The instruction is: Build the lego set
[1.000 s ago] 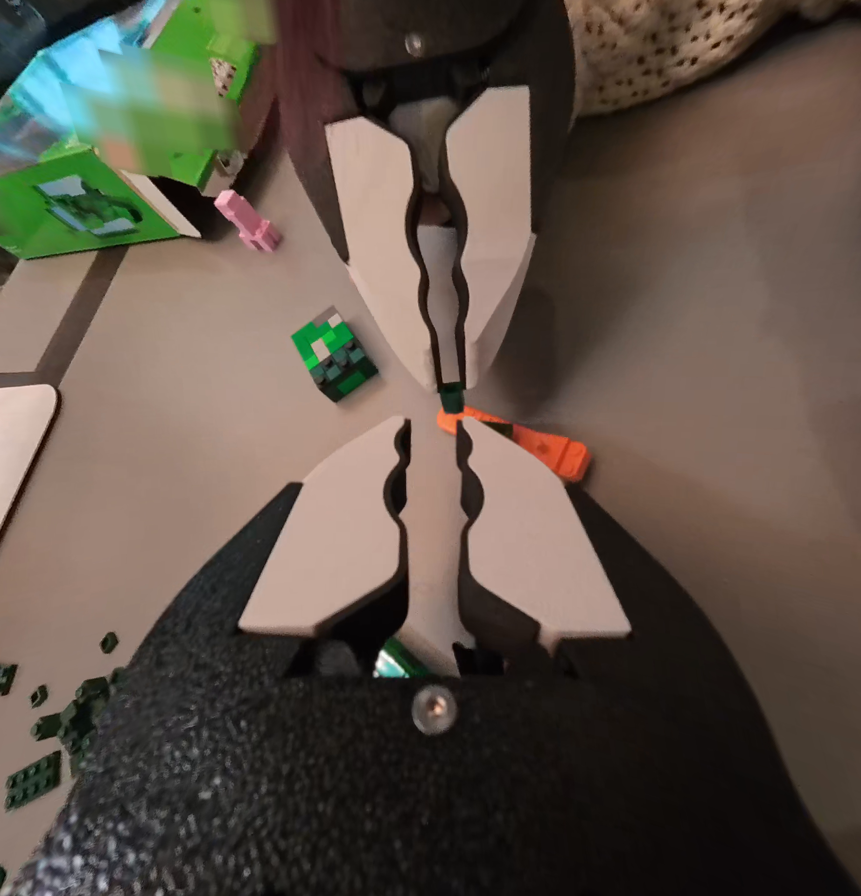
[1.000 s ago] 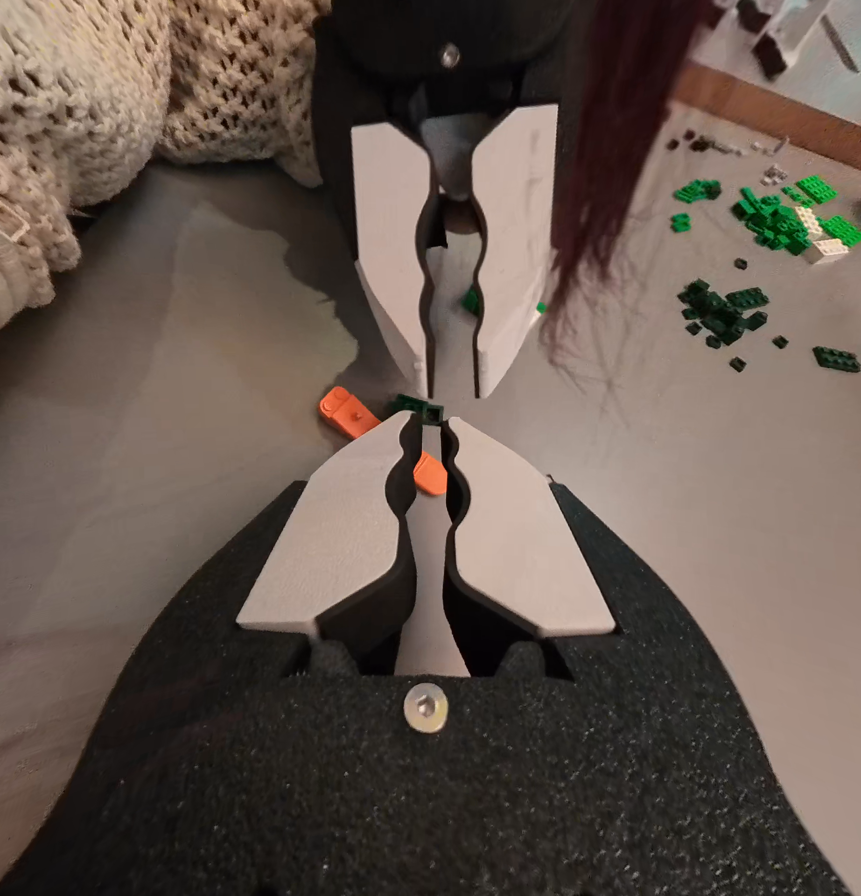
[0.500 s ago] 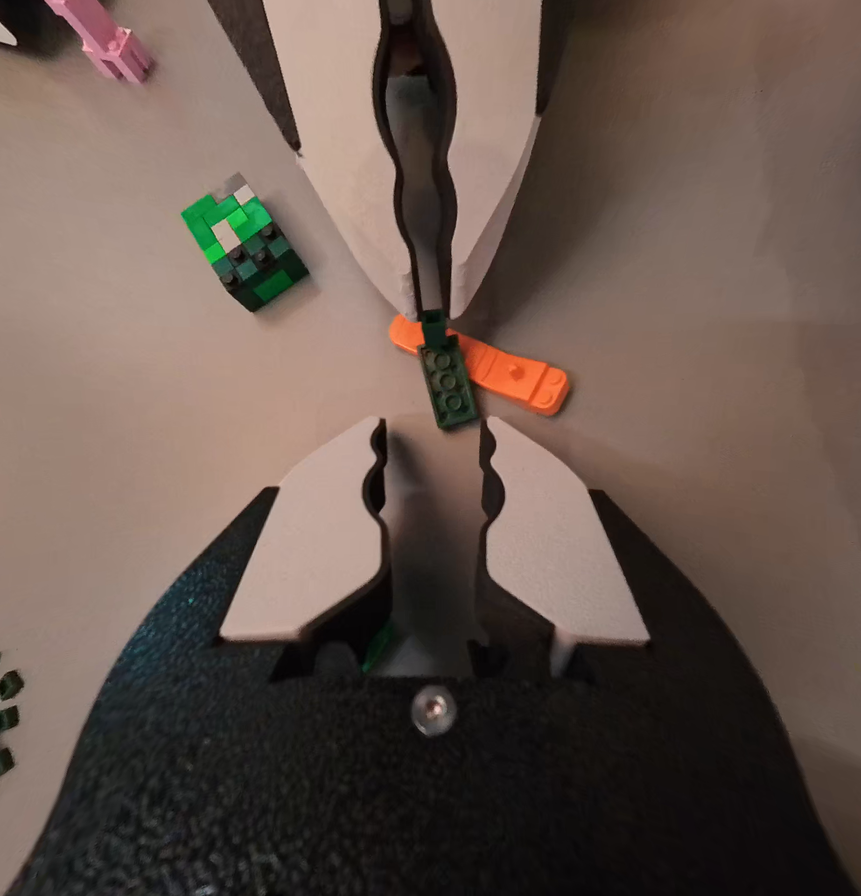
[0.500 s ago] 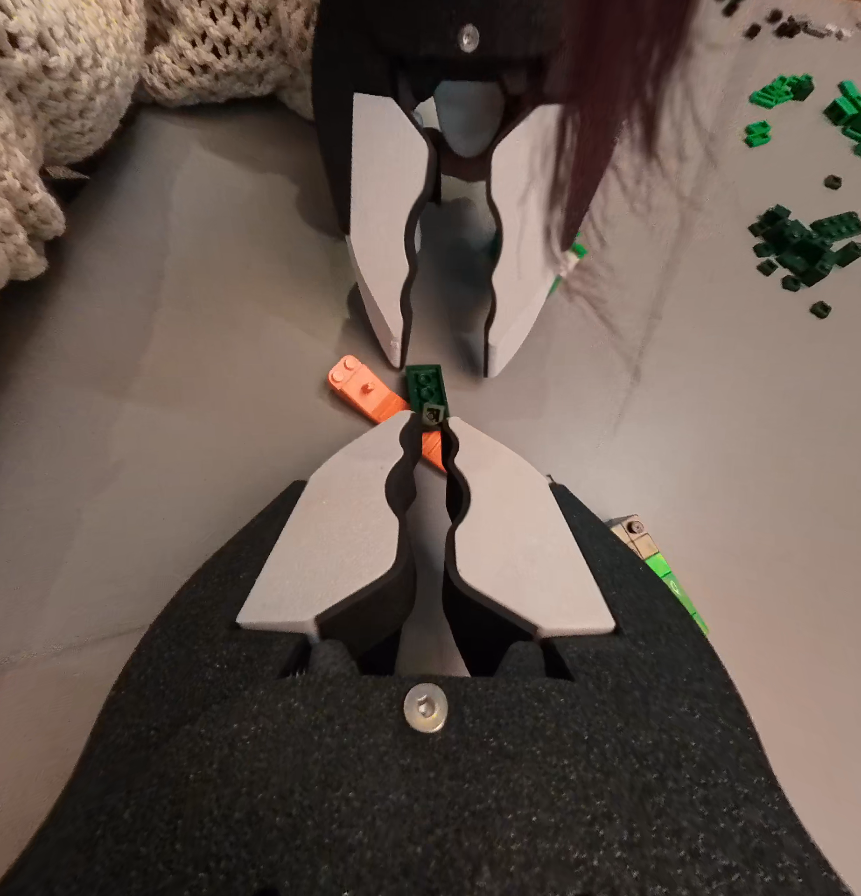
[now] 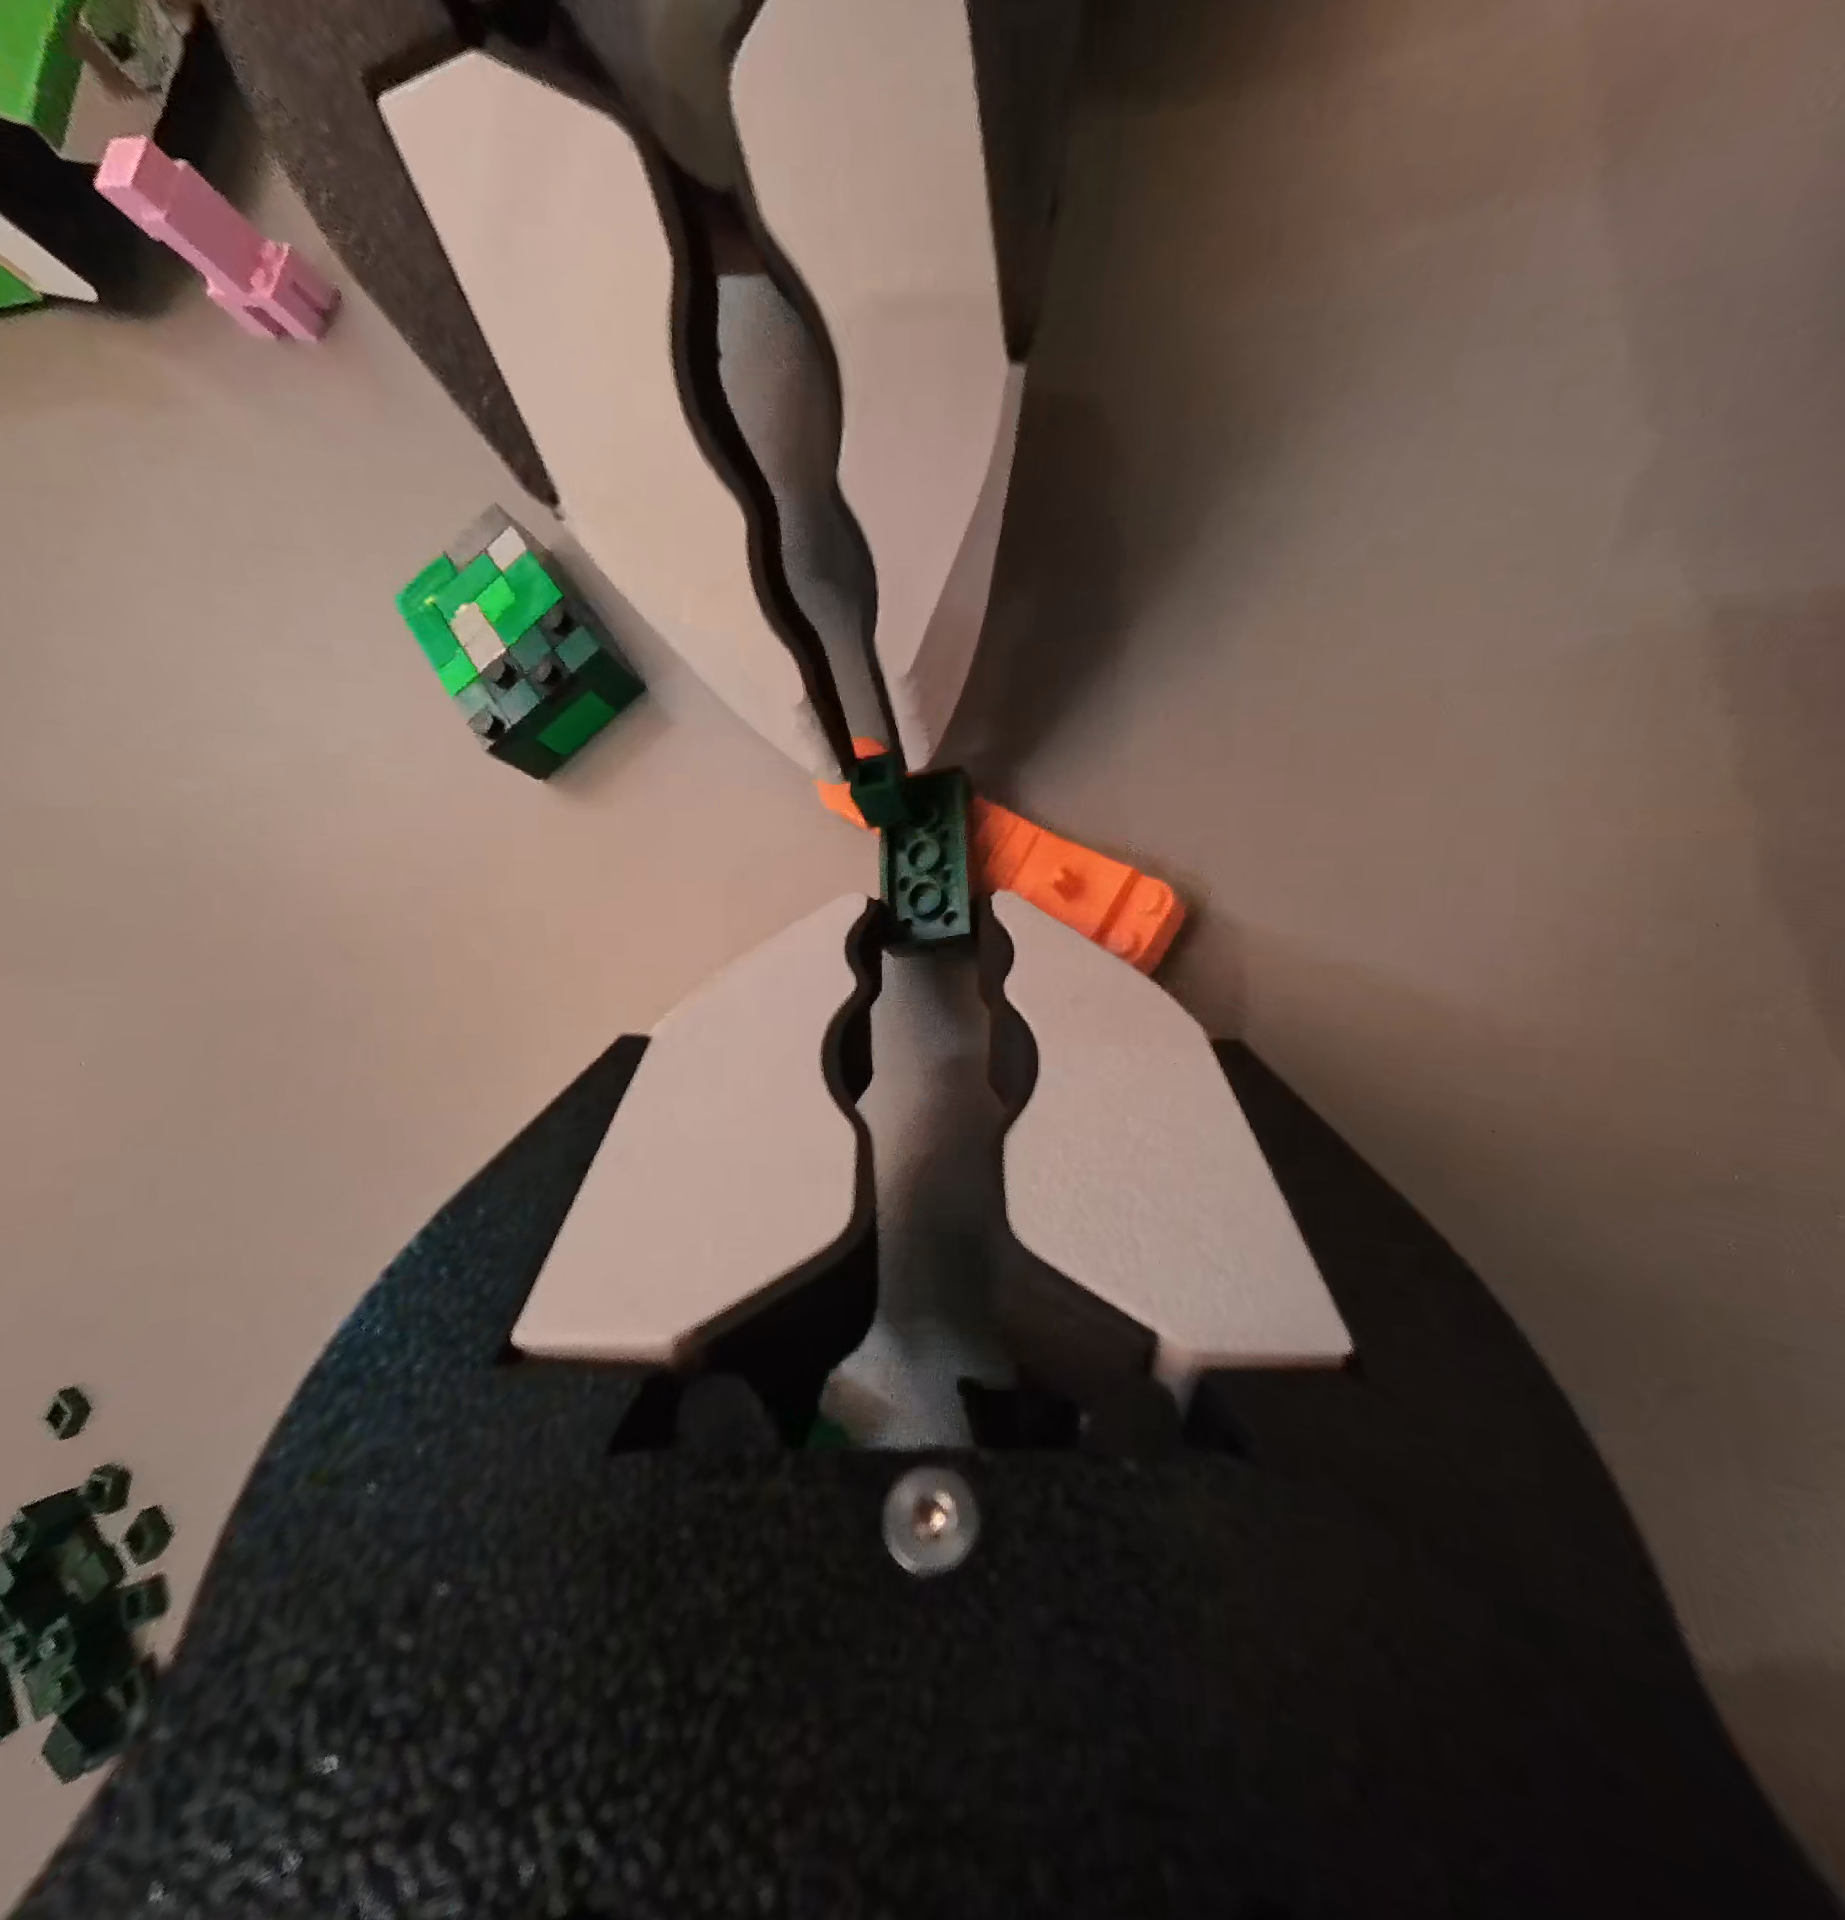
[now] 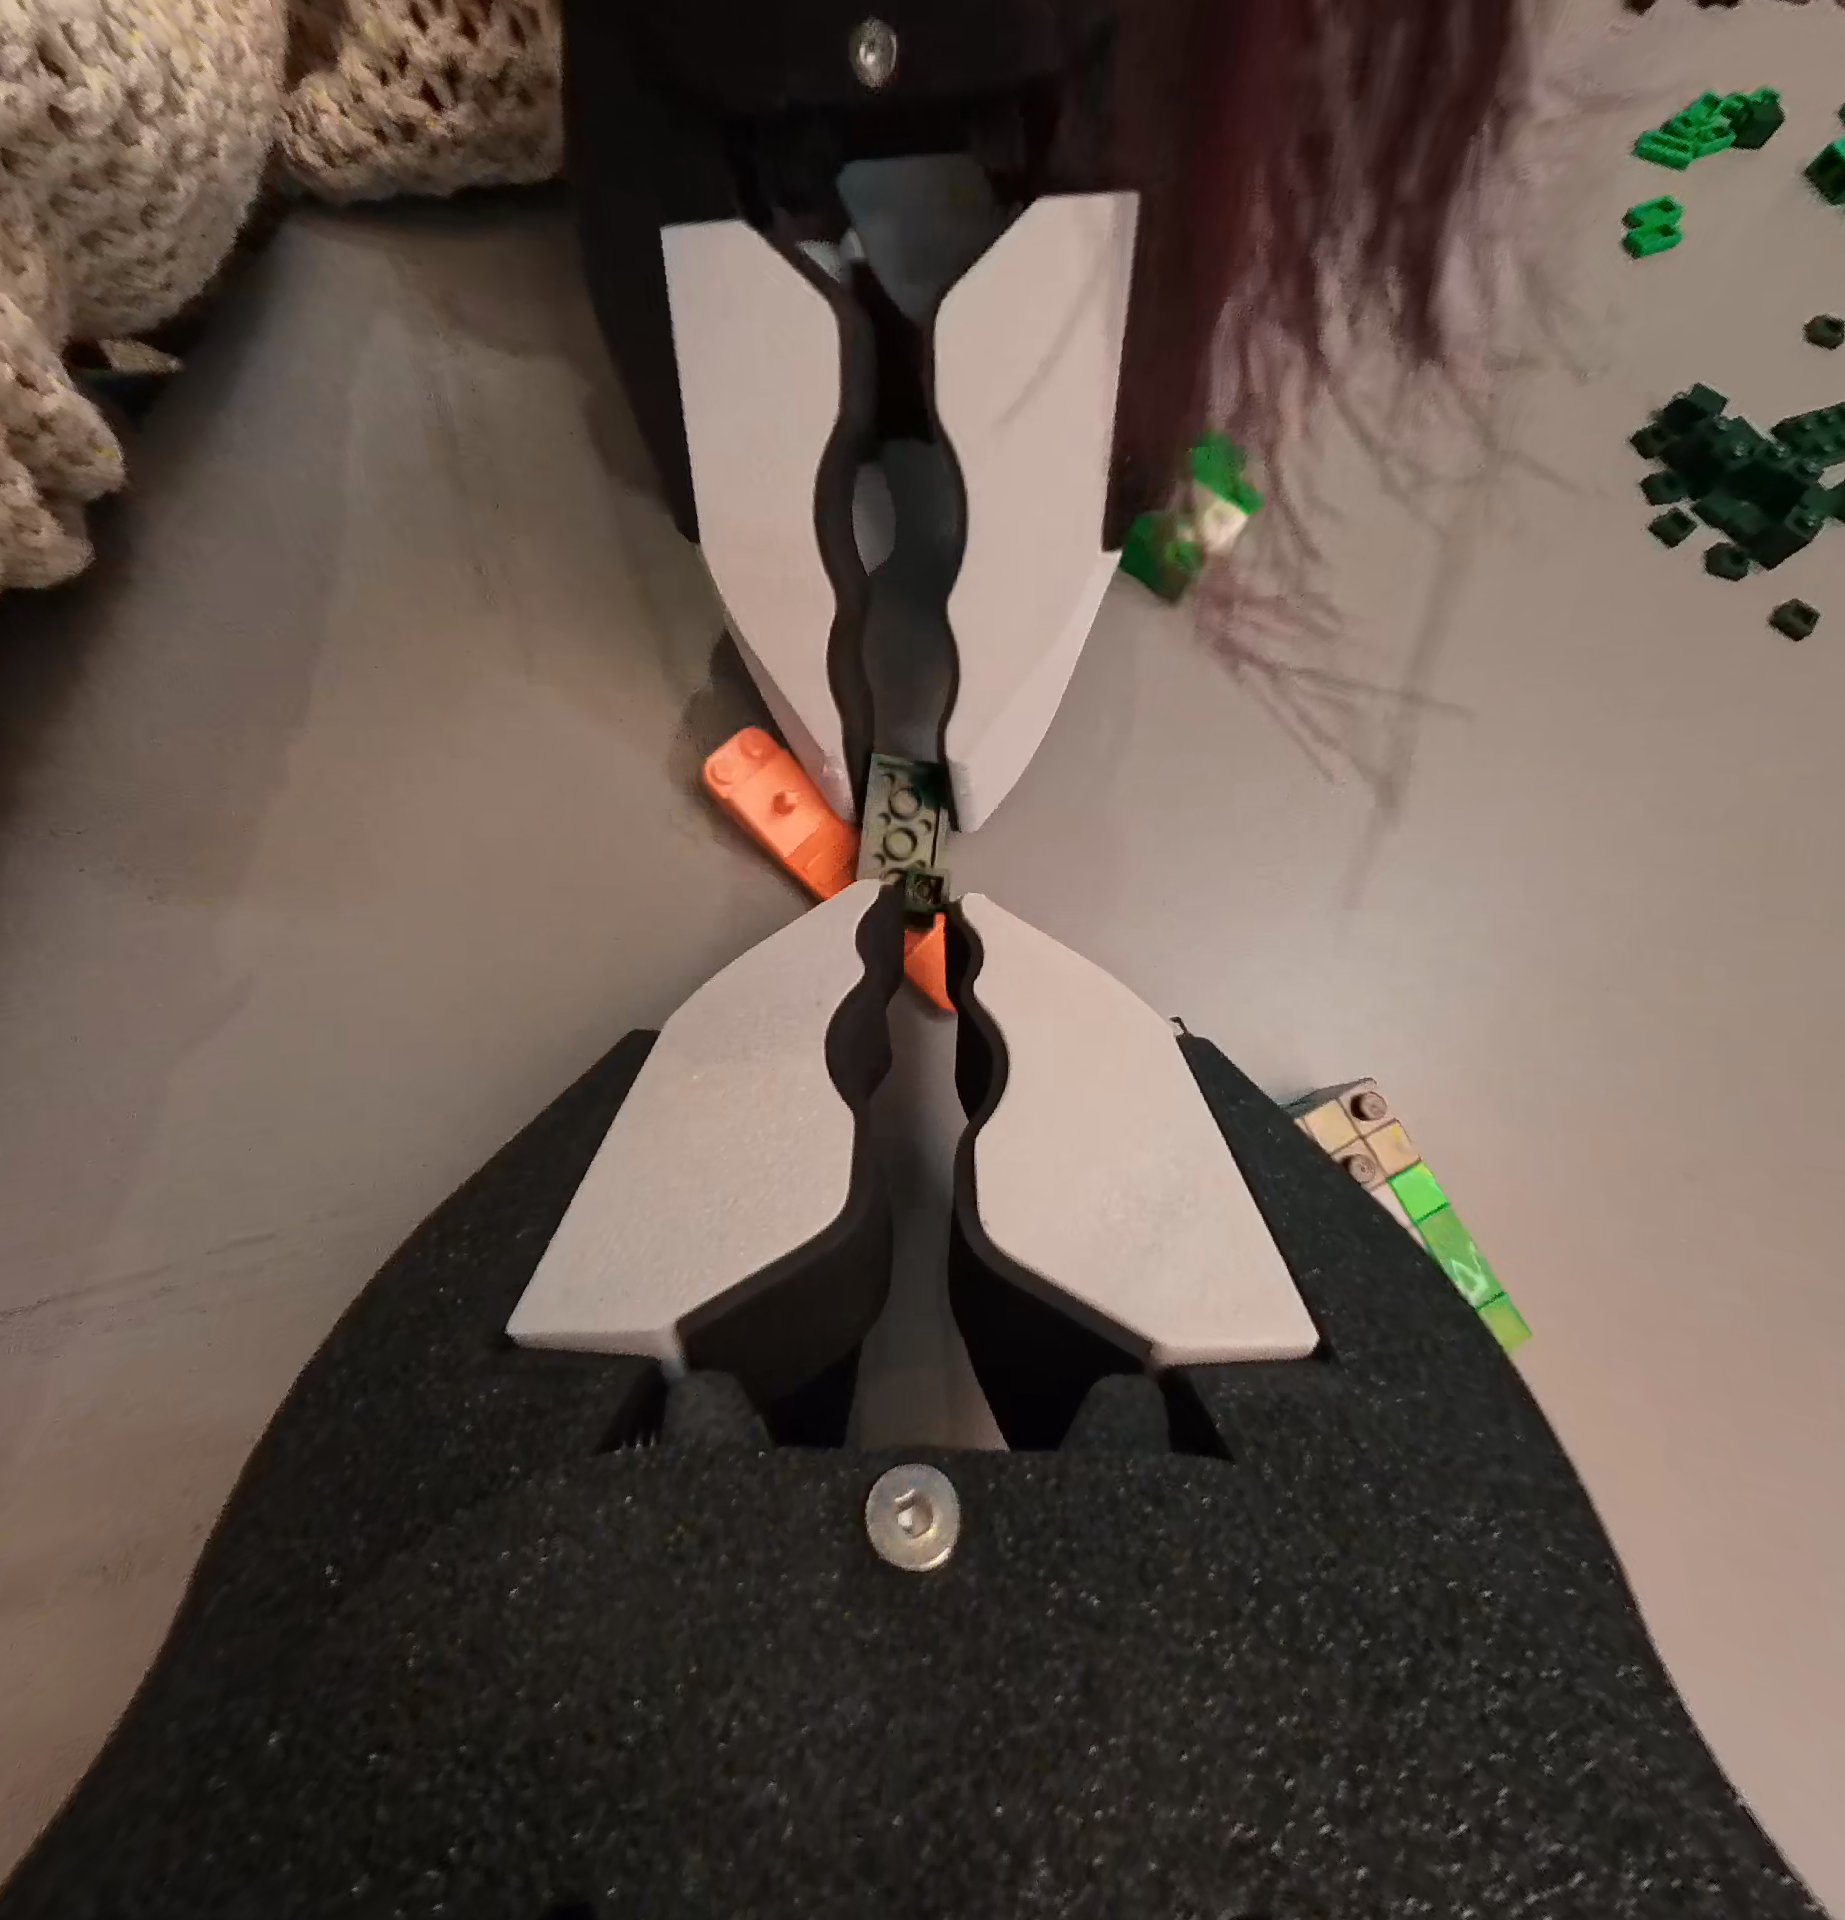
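Evidently early: left gripper (image 5: 928,920) pinches a dark green plate (image 5: 930,875); right gripper (image 6: 913,904), nearly closed, holds a small dark brick (image 6: 925,891) against its far end. One sub-assembly (image 5: 518,655) stands built; loose pieces (image 6: 1749,483) remain unused.

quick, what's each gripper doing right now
left gripper: shut on the dark green plate.
right gripper: shut on the small dark green brick, held against the plate's end.

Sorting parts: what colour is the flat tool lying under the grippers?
Orange; clearest in the left wrist view.
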`<action>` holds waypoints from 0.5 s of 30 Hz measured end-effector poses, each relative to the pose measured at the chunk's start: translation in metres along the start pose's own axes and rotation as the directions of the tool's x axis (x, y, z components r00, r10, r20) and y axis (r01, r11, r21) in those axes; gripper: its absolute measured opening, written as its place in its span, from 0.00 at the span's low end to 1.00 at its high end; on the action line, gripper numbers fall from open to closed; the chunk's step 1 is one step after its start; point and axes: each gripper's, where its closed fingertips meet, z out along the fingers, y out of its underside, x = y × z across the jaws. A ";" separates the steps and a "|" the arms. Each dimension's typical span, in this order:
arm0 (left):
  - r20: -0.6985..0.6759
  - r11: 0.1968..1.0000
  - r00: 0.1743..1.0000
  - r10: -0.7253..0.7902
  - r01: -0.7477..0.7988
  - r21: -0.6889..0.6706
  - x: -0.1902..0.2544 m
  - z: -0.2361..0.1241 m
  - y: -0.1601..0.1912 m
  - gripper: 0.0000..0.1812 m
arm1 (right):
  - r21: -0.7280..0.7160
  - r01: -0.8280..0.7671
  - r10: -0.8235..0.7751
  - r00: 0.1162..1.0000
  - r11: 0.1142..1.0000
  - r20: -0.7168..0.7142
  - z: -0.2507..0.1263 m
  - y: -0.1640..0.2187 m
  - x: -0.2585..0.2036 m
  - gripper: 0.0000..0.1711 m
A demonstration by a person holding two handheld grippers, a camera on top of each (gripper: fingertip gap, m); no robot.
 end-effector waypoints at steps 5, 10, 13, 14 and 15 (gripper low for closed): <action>0.007 0.999 1.000 0.022 -0.021 -0.035 0.003 -0.001 -0.002 0.10 | -0.052 -0.005 0.006 1.000 0.999 0.019 -0.003 0.003 -0.003 0.04; 0.012 0.996 0.999 0.035 -0.034 -0.084 0.007 -0.002 -0.003 0.10 | -0.098 -0.009 0.012 1.000 0.995 0.027 -0.004 0.004 -0.007 0.04; 0.010 0.994 0.999 0.036 -0.035 -0.101 0.008 -0.003 -0.002 0.10 | -0.108 -0.003 0.006 1.000 0.994 0.029 -0.004 0.004 -0.008 0.04; 0.011 0.994 0.999 0.038 -0.036 -0.107 0.009 -0.003 -0.002 0.10 | -0.110 0.001 0.002 1.000 0.994 0.029 -0.004 0.004 -0.009 0.04; 0.014 0.993 0.999 0.038 -0.036 -0.114 0.009 -0.003 -0.002 0.10 | -0.111 0.004 -0.001 1.000 0.994 0.026 -0.004 0.003 -0.009 0.04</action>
